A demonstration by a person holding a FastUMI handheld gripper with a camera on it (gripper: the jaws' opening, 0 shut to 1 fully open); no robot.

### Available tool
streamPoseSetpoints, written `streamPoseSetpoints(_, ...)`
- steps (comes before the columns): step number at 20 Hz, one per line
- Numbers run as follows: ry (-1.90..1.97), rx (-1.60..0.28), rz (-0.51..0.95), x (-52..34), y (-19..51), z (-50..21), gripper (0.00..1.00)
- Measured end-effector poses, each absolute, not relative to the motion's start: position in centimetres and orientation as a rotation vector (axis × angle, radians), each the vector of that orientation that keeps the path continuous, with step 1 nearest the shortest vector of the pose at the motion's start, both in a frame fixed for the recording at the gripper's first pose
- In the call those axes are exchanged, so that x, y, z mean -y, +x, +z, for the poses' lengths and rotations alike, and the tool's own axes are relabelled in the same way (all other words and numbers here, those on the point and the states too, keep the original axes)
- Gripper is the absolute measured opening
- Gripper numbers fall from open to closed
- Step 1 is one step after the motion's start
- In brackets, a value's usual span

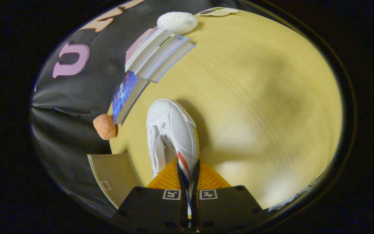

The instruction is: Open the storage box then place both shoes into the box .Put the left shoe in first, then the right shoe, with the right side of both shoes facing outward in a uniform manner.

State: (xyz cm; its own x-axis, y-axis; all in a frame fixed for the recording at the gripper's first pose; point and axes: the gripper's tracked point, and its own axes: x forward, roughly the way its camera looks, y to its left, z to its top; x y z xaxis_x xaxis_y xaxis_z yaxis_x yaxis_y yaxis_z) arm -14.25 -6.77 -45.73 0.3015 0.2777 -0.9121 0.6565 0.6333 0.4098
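A white shoe (pixel 170 130) with red and blue stripes on its side hangs above the yellow table (pixel 255 97), toe pointing away from me. My gripper (pixel 188 172) is shut on the shoe's side wall near the heel, the striped part pinched between both fingers. The open cardboard storage box (pixel 115 175) shows its flap and inner wall just to the left of the fingers.
A stack of books (pixel 154 55) and one leaning book (pixel 127 96) stand beyond the shoe to the left. An orange fuzzy ball (pixel 105 126) sits by the table's edge. A white fluffy object (pixel 177 22) and a small tray (pixel 218 11) lie at the far end.
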Motion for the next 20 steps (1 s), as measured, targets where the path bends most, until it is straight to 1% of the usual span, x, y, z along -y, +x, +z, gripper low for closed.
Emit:
streamPoseSetpoints(4, 0.958, -1.251, -0.171, 0.4, -11.3, -41.2, 0.06)
streamPoseSetpoints(9, 0.944, -1.206, 0.035, -9.7, -7.3, -34.3, 0.06)
streamPoseSetpoints(12, 0.976, -1.196, 0.111, -15.6, -5.6, -31.6, 0.06)
streamPoseSetpoints(14, 0.97, -1.215, 0.118, -19.0, -5.3, -31.6, 0.06)
streamPoseSetpoints(20, 0.894, -1.313, 0.061, -26.0, -7.8, -34.2, 0.06)
